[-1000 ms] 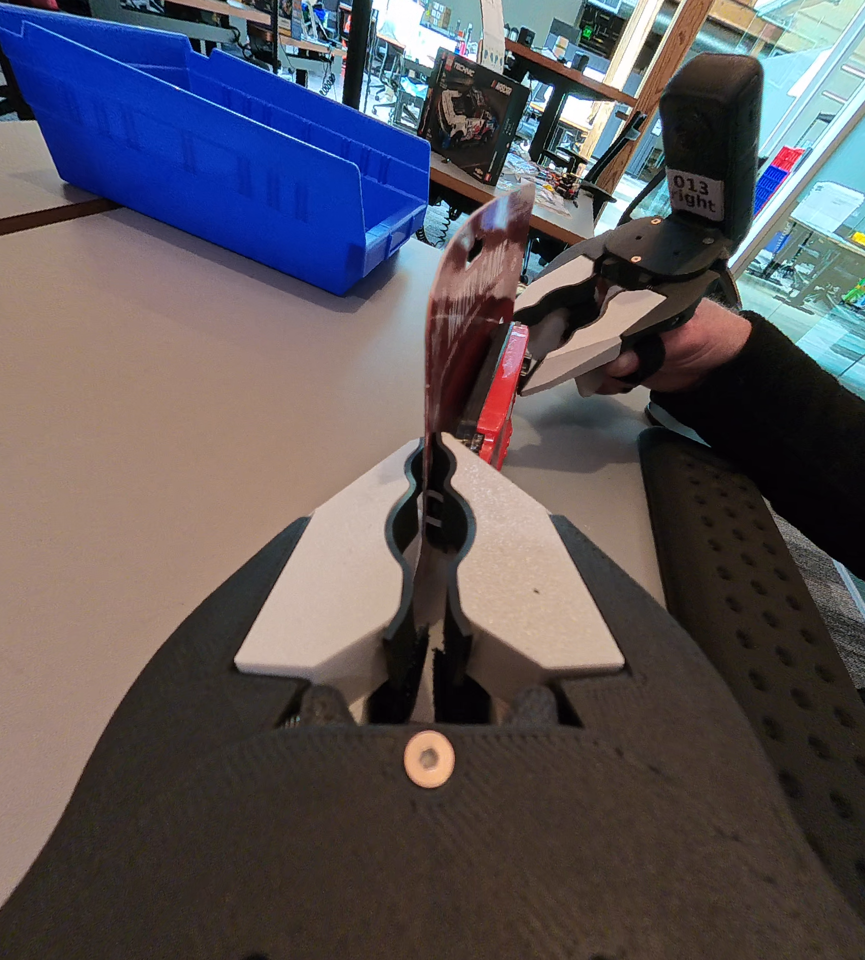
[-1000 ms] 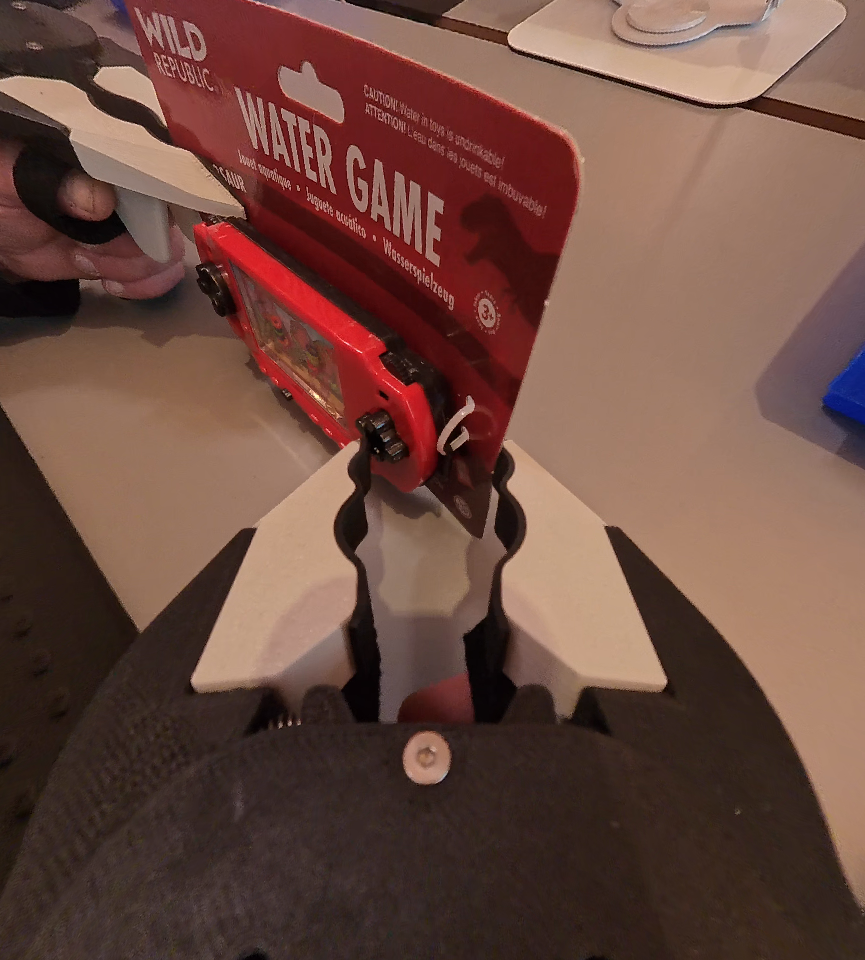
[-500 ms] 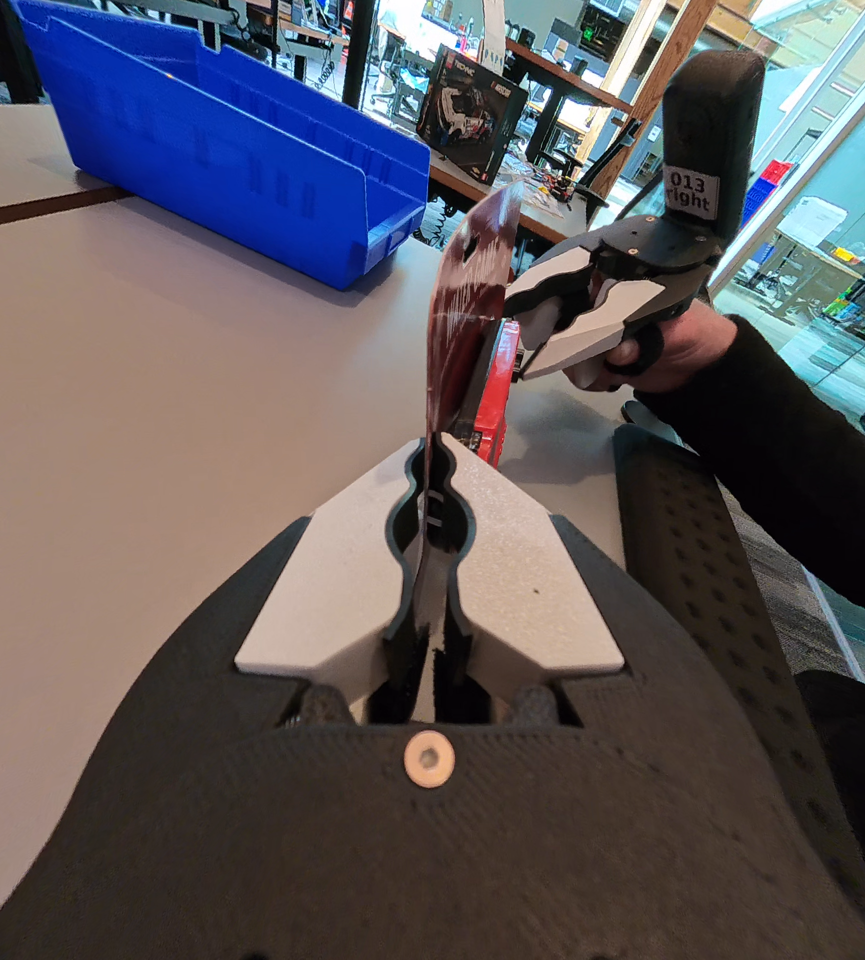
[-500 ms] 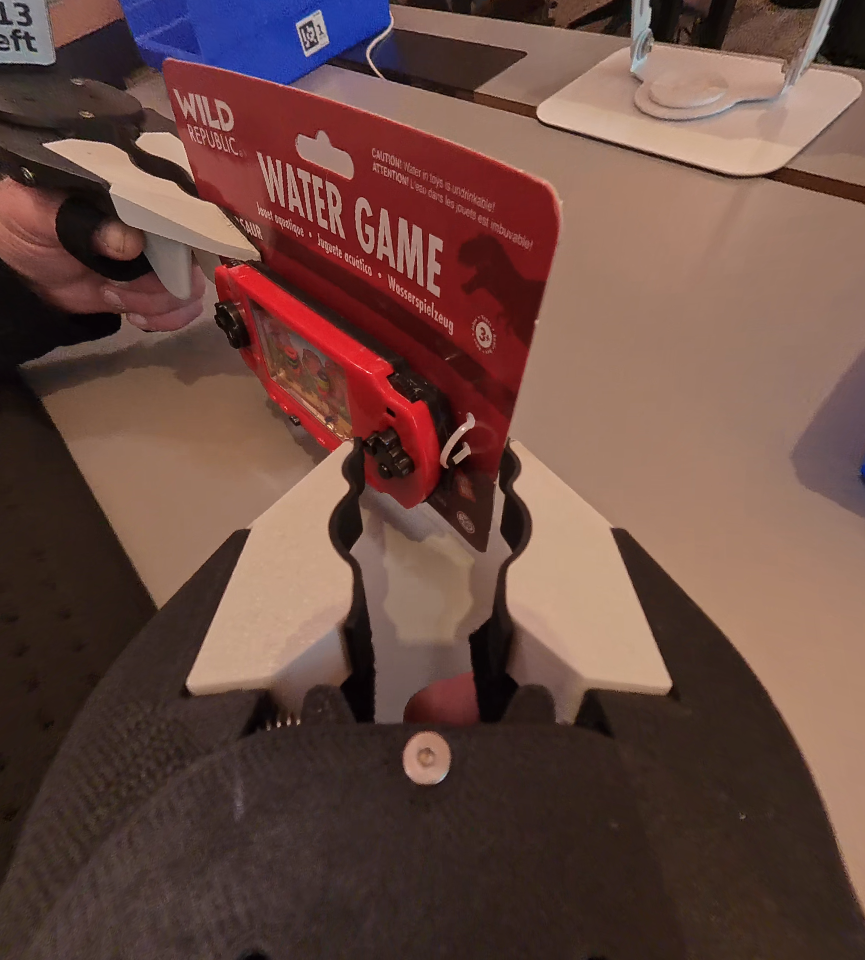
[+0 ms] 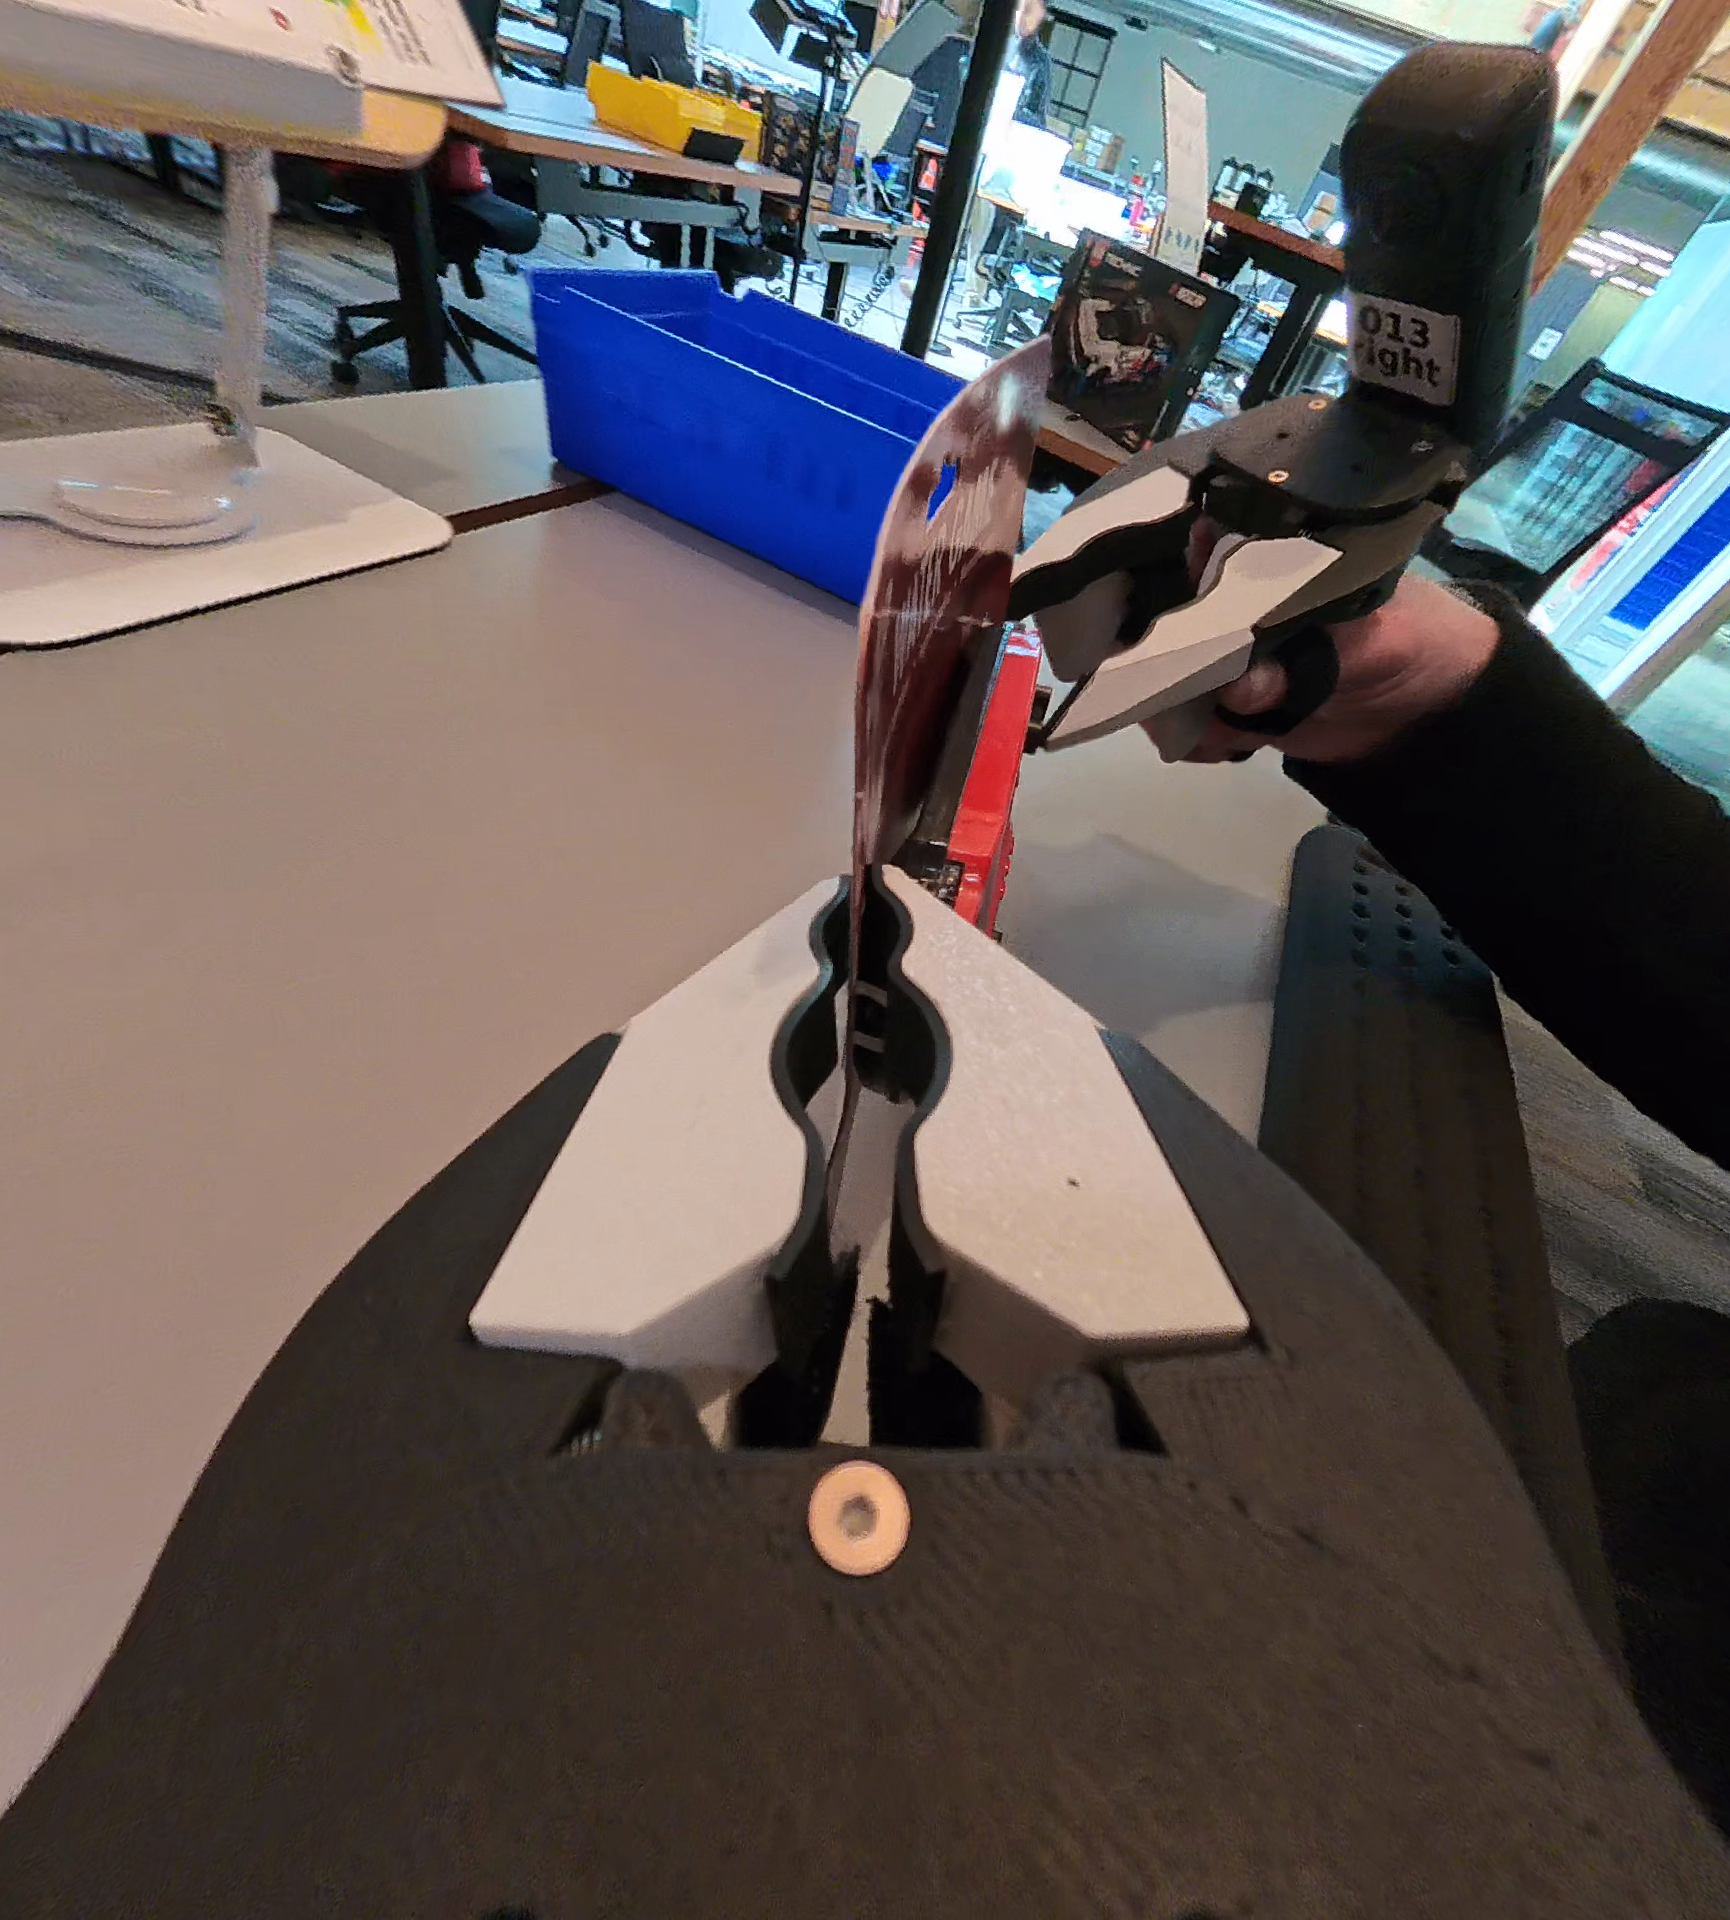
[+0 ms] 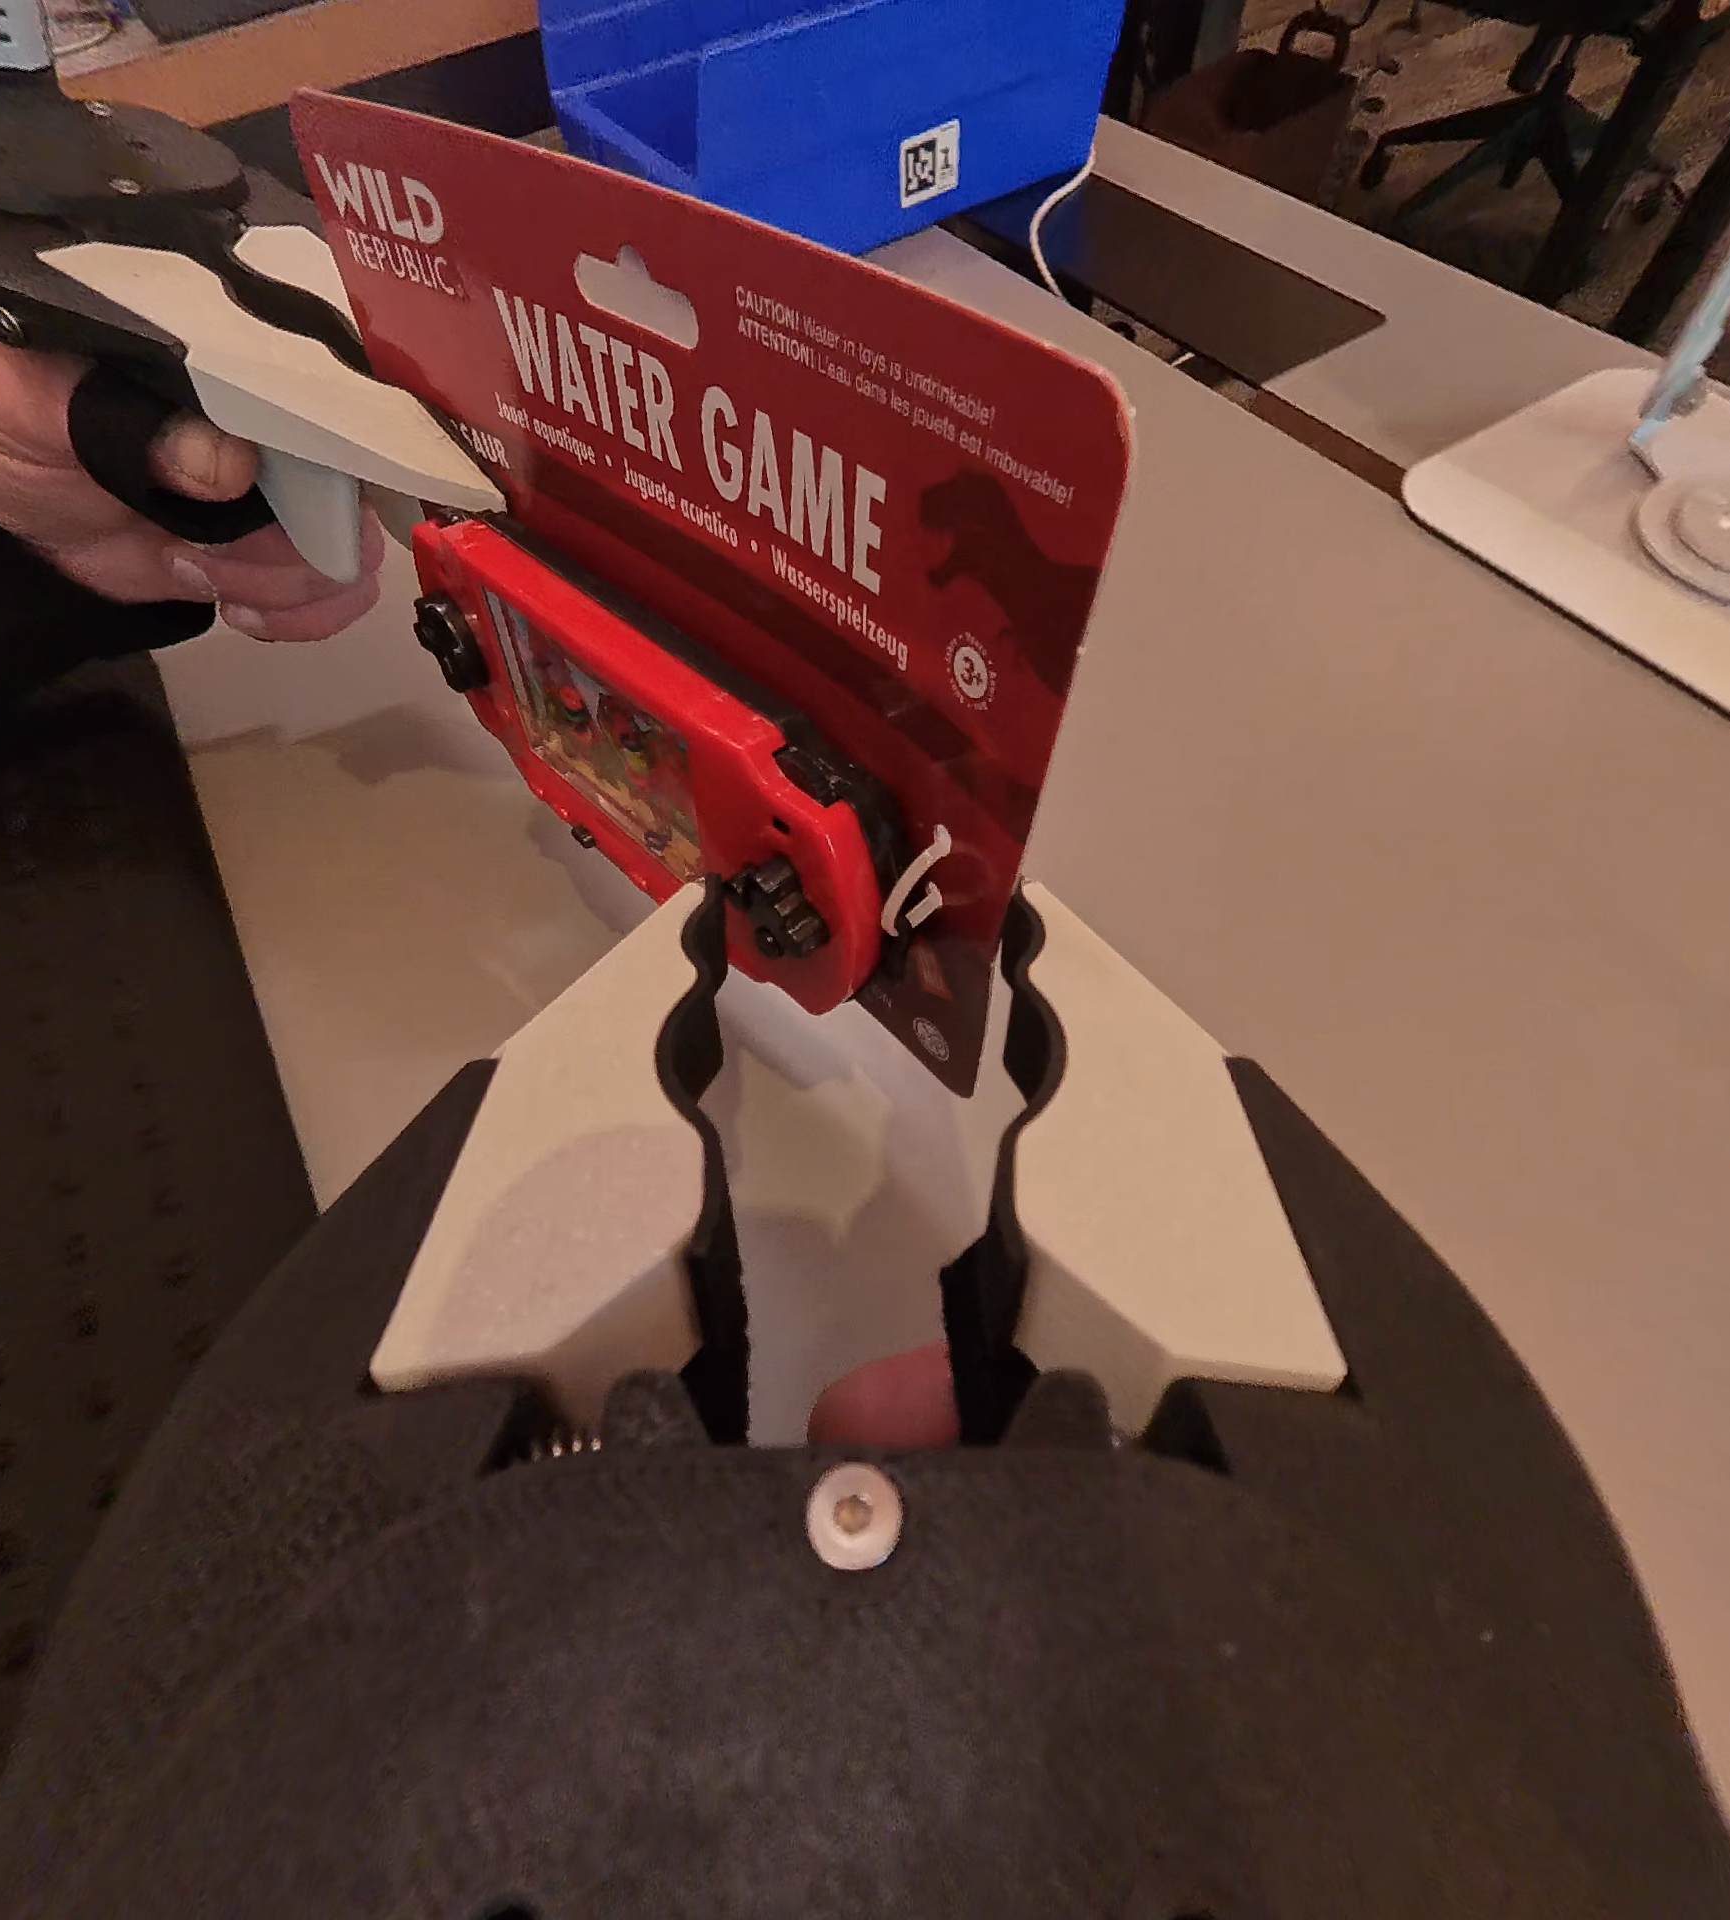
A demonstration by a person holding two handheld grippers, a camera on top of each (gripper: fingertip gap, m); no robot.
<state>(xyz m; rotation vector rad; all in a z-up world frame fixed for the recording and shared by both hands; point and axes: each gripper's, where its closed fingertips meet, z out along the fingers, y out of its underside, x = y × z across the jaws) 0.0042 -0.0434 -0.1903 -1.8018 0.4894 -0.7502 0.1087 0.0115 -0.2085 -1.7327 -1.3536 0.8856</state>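
Underneath, a pale grey counter (image 5: 341, 852), with a blue bin (image 5: 736, 416) at the far side and a white stand base (image 5: 165, 520) off to the left. Upright above the counter, a red backing card (image 6: 736, 499) carrying a red handheld toy (image 6: 632, 748) fastened by a white tie (image 6: 913, 883). Left claw (image 5: 866, 894) clamped together on the card's near edge. Right claw (image 6: 856, 914) parted around the card's other end, one finger beside the toy's knob, the other behind the card; actual contact hard to tell.
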